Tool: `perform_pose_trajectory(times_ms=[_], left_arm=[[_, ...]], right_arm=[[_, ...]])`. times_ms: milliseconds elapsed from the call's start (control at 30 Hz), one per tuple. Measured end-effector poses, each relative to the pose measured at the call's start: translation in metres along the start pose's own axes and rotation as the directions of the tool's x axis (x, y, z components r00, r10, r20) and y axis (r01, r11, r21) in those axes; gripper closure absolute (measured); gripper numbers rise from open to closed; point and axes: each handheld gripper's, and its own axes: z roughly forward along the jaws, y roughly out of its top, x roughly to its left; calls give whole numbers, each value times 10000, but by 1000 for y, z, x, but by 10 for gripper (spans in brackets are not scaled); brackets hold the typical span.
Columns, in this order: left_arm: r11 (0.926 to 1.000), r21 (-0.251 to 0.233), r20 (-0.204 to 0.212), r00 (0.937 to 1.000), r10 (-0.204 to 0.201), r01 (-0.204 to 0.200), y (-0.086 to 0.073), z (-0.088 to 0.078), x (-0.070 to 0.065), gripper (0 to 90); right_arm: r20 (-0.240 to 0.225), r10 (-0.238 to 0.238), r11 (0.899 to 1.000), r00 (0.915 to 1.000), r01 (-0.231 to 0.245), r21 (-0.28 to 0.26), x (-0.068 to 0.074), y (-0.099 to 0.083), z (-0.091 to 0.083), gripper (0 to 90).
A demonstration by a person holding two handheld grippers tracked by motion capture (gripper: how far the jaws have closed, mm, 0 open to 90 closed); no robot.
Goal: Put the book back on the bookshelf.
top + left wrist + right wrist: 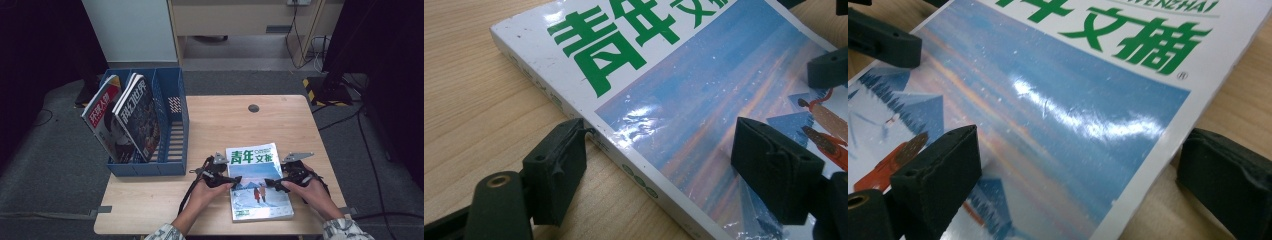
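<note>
Blue file rack (175,125) beside magazine (257,182)

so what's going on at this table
A person holds tongs in each hand over a magazine lying flat on the wooden table. The left tongs straddle its spine edge, one jaw on the table, the other over the cover. The right tongs straddle the opposite edge the same way. Both stand open, so nothing is gripped yet. A blue file rack at the table's left already holds two magazines.
</note>
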Motion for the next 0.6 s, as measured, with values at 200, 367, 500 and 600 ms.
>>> perform_pose_trajectory(times_ms=[200,367,500,600], left_arm=[[10000,-59,7,10000,13,-13,-1,0,0,213],[9999,-101,18,10000,25,-25,-1,0,0,212],[9999,-110,23,10000,41,-41,-2,0,0,212],[9999,-115,25,10000,46,-46,-2,0,0,212]], right_arm=[[137,-186,9998,9997,186,9,-5,8,3,72],[357,-576,9981,9977,584,-213,0,9,-4,145],[170,-774,9951,9969,783,-596,5,10,-11,210],[-62,-886,9930,9960,879,-789,7,12,-16,241]])
